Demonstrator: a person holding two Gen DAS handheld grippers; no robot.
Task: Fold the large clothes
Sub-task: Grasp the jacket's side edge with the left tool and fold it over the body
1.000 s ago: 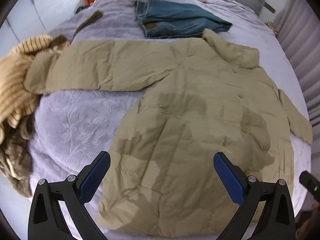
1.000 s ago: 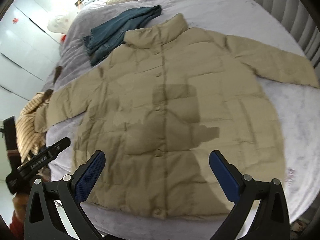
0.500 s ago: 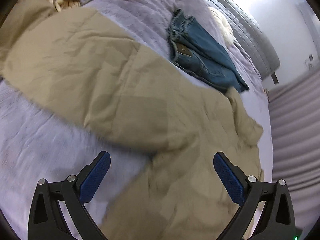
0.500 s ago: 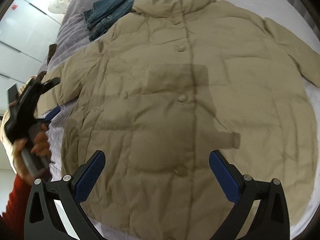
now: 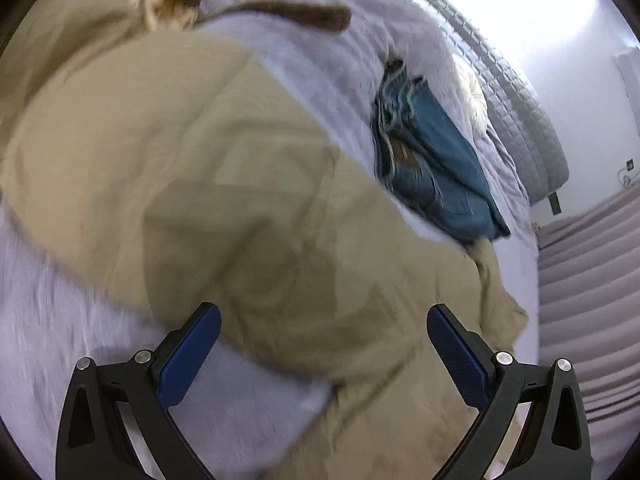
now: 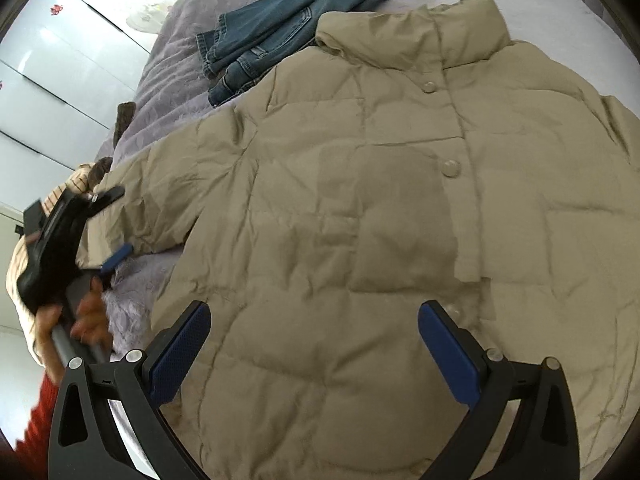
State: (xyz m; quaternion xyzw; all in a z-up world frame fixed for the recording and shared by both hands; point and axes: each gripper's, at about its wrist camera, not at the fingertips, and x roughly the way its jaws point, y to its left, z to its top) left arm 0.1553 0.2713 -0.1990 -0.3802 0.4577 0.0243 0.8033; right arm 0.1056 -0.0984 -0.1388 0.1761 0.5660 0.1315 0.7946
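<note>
Left wrist view: a beige padded jacket [image 5: 248, 208] lies flat on a lilac bedspread [image 5: 48, 320]. One sleeve [image 5: 132, 152] runs from 10 o'clock down toward 5 o'clock, where it joins the body, so its long axis crosses the gap of the left gripper [image 5: 320, 336]. Both blue pads stand wide apart and hold nothing. Folded jeans [image 5: 436, 168] rest at 2 o'clock, just beyond the jacket's shoulder. The picture is blurred. Half a second ago the sleeve sat higher in the frame; now it fills the centre (the gripper has closed in on it).

Right wrist view: the jacket body fills the frame, collar [image 6: 412, 28] at 12 o'clock, snap placket running down to 5 o'clock. The right gripper [image 6: 314, 340] hangs above the lower front, jaws spread, empty. At 9 o'clock the left gripper [image 6: 100, 232] hovers at the sleeve's cuff end, held by a hand [image 6: 72, 320] in a red sleeve. That side is nearer the sleeve, so folding it inward looks like the left's job. Against a second ago, the jacket looms larger here.
</note>
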